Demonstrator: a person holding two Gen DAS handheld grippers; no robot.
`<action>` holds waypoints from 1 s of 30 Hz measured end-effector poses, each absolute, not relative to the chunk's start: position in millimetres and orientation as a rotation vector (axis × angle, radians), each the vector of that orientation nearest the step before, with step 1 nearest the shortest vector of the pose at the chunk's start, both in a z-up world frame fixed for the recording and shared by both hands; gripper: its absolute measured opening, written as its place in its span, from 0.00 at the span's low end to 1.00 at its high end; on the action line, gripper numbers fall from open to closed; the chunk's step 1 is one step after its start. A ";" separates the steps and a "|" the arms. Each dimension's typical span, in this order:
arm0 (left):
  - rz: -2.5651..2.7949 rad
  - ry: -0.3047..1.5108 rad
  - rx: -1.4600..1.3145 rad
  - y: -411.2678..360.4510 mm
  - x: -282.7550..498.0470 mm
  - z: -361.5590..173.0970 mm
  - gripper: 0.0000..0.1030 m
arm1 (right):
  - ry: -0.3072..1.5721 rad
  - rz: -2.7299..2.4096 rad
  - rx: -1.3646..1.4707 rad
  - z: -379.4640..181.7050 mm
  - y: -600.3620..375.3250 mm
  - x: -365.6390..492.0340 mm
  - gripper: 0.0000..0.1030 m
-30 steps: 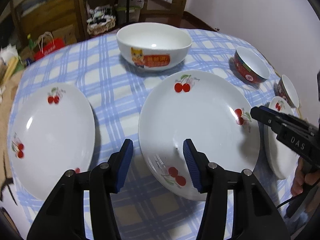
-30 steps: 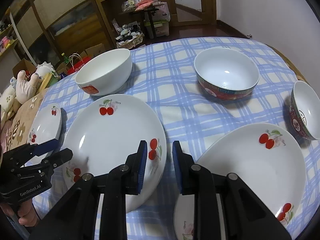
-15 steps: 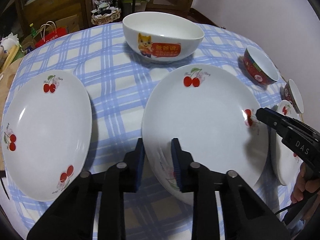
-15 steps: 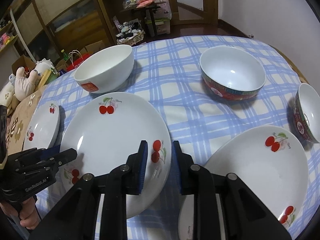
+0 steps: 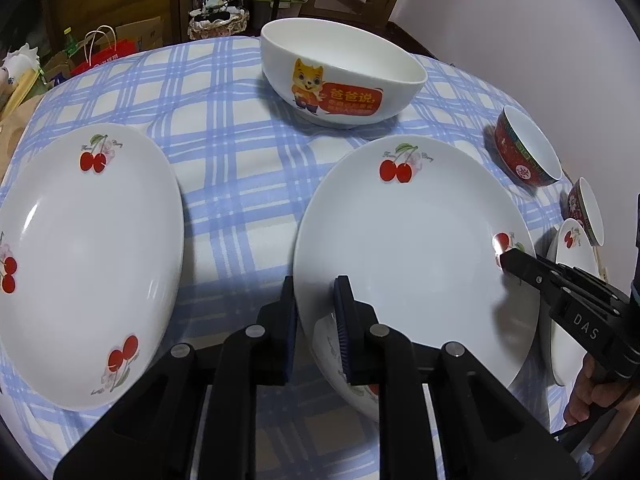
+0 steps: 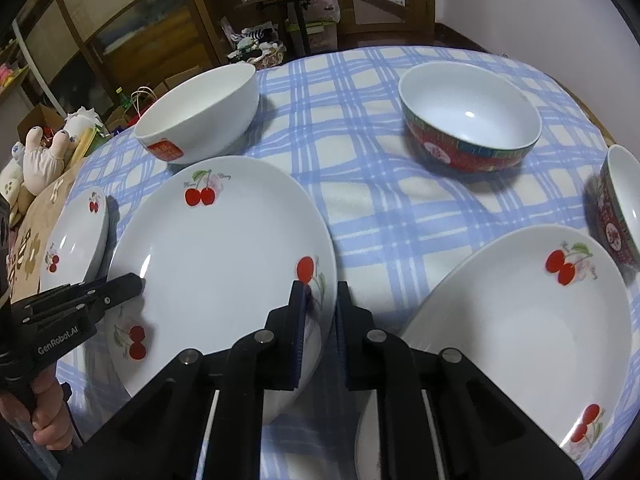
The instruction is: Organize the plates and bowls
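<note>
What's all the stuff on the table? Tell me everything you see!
Tablecloth: one, blue-white checks, covering table.
Left plate: one, white with cherries, left side.
Middle plate: one, same pattern, centre.
Right plate: one, same pattern, right side.
Cat bowl: one, white, behind middle plate.
Red bowls: two, red outside, far right.
Left gripper: one, black, jaws closing on middle plate's left rim.
Right gripper: one, black, jaws closing on its right rim.
Hands: two, holding the grippers.
</note>
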State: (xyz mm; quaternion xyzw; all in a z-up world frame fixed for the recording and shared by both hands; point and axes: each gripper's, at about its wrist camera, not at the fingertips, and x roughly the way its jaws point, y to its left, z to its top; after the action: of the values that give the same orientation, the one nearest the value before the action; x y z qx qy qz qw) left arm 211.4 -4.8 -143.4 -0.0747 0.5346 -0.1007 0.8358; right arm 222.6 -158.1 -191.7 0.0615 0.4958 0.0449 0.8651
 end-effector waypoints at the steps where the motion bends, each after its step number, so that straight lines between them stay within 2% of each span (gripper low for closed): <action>1: -0.216 1.133 -0.159 -4.2 211.8 -143.5 0.18 | 1.038 0.094 0.126 -191.3 -157.8 222.4 0.14; 18: -0.214 1.129 -0.147 -4.9 210.5 -143.4 0.18 | 1.042 0.101 0.097 -188.1 -155.2 219.3 0.14; 30: -0.213 1.119 -0.138 -3.7 207.3 -138.0 0.15 | 1.047 0.090 0.088 -188.1 -154.0 216.2 0.14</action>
State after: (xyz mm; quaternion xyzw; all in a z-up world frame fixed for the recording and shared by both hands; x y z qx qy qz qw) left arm 207.3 -3.7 -138.0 -0.0655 0.5295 -0.1010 0.8397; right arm 216.2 -154.0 -188.1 0.0418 0.4994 0.0428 0.8643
